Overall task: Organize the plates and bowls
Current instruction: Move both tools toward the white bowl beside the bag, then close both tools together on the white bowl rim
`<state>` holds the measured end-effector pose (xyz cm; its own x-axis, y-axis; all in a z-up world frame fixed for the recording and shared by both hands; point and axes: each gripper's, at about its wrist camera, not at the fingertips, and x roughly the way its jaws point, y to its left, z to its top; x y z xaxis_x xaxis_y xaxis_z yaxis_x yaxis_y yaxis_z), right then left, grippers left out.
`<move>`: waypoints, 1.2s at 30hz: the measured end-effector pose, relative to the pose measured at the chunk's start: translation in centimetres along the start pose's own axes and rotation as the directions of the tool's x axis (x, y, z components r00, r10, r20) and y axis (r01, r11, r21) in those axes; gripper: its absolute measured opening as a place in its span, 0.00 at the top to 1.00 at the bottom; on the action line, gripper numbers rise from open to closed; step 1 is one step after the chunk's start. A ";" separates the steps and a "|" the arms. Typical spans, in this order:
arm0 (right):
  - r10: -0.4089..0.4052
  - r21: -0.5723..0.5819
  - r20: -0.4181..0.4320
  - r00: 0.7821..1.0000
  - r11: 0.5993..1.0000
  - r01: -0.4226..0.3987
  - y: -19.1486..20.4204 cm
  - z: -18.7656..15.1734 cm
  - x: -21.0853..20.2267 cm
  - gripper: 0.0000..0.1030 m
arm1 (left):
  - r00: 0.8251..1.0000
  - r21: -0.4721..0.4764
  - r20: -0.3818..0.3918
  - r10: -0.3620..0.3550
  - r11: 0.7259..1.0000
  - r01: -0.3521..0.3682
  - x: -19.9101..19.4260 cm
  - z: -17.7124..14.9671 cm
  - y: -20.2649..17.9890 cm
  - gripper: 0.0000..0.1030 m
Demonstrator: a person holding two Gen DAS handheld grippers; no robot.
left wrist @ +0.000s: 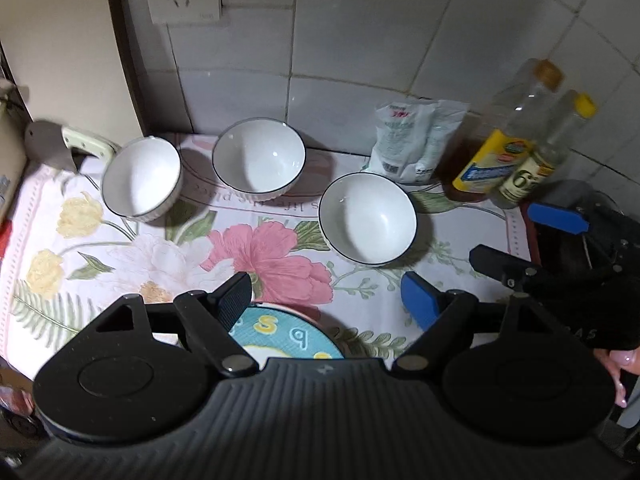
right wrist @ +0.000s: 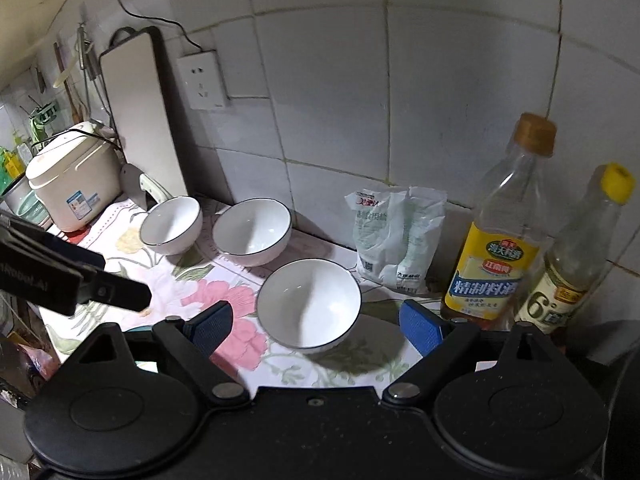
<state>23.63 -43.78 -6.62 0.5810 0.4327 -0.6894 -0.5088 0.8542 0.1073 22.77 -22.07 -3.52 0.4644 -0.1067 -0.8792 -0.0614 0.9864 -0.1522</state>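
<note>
Three white bowls were seen on the flowered cloth (left wrist: 120, 256): the left bowl (left wrist: 141, 178) tipped on its side near the wall, the middle bowl (left wrist: 258, 160) just beside it, the near bowl (right wrist: 309, 304) apart, toward the bottles (right wrist: 496, 256) and a white bag (right wrist: 396, 236). The left gripper (left wrist: 332, 300) was held wide open, empty, above a blue lettered plate (left wrist: 286, 336) lying on the cloth. The right gripper (right wrist: 316, 328) was also spread open, nothing gripped, the near bowl framed between its blue fingers (right wrist: 420, 326) without contact.

bowls: 3 (right wrist: 308, 304) | plate: 1 (left wrist: 286, 334) | bottles: 2 (right wrist: 496, 248) | bag: 1 (right wrist: 394, 236)
</note>
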 end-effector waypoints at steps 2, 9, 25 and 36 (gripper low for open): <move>0.006 0.000 -0.016 1.000 1.000 -0.006 -0.7 0.3 1.4 0.10 | 1.000 -0.029 -0.015 0.000 1.000 0.000 1.5 0.5 0.0 0.21; 0.026 0.021 -0.080 0.996 0.999 -0.025 -2.8 0.0 6.6 0.14 | 0.999 -0.122 -0.036 0.026 0.992 -0.030 7.2 1.2 0.0 0.23; 0.123 0.219 -0.197 0.973 0.973 -0.079 -5.8 -2.2 14.9 0.46 | 0.997 -0.144 -0.040 0.063 0.987 -0.068 15.9 1.2 -1.3 0.52; 0.099 0.330 -0.287 0.953 0.944 0.001 -5.4 -1.9 16.2 0.83 | 0.995 -0.171 -0.085 0.043 0.984 -0.057 17.0 0.8 -1.8 0.87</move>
<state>34.58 -41.91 -19.73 0.3209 0.4143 -0.8517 -0.2697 0.9020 0.3372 31.48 -25.60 -17.86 0.3844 -0.0743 -0.9202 -0.2380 0.9551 -0.1765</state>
